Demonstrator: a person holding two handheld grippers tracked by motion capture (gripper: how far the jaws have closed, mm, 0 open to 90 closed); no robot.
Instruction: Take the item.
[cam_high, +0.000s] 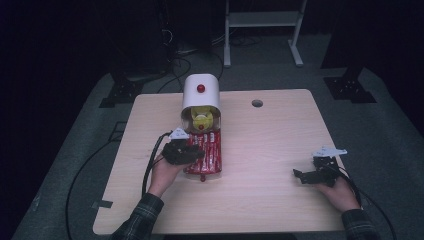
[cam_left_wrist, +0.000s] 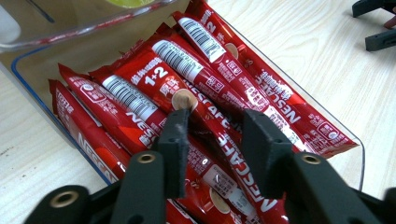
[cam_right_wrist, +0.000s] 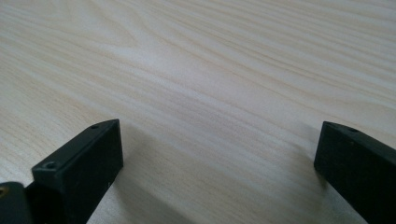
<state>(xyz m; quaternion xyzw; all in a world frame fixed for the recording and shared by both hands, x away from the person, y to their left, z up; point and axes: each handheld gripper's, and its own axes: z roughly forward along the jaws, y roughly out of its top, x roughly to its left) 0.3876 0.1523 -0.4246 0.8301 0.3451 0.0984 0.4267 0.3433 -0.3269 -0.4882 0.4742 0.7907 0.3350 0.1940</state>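
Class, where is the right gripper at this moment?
In the high view, the right gripper sits near the table's right front edge, jaws open over bare wood, far from the sachets.

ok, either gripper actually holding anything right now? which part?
Nothing held. The left gripper has its jaws open astride a red coffee stick in the clear tray, not closed on it. The right gripper is open over bare table.

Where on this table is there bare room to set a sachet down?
Bare wood lies between the clear tray and the right gripper, and along the table near edge. It is crowded at the tray, where the left gripper straddles the red sachets.
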